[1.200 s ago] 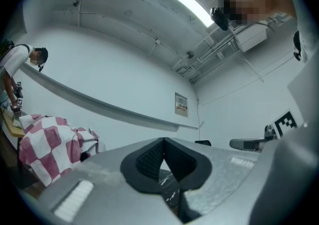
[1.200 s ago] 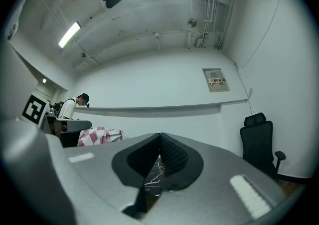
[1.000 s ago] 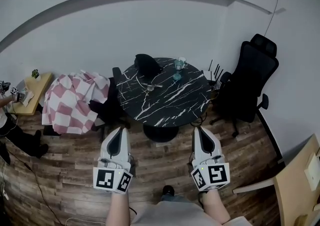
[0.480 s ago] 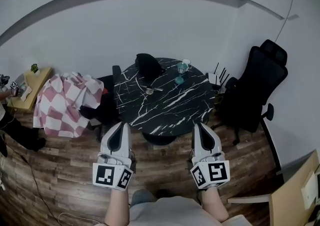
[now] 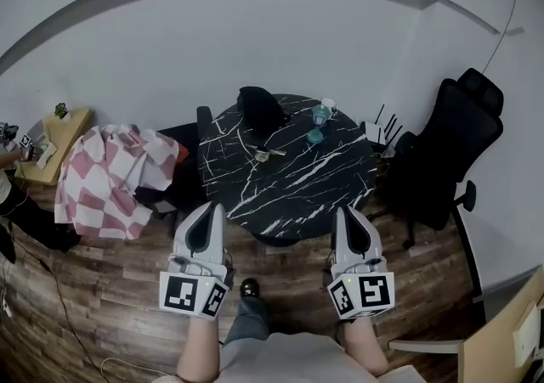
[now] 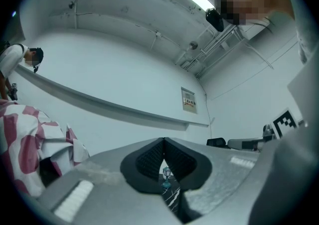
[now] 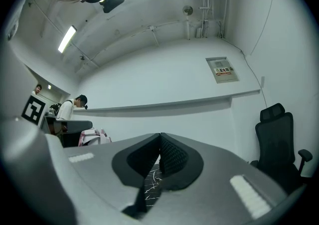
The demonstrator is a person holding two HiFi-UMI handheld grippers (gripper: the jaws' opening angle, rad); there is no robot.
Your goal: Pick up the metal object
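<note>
Head view: the metal object [image 5: 269,152] lies on the round marble counter [image 5: 327,179], well beyond the left tongs [image 5: 209,210] and right tongs [image 5: 347,213]. Left gripper view, then right: both clenched, empty. Approach step, seemingly; next, reach forward and open.

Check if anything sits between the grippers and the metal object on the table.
Nothing visible. The metal object lies on the round table with bare tabletop on its near side. The left gripper and right gripper, both shut, appear short of the table's near edge.
</note>
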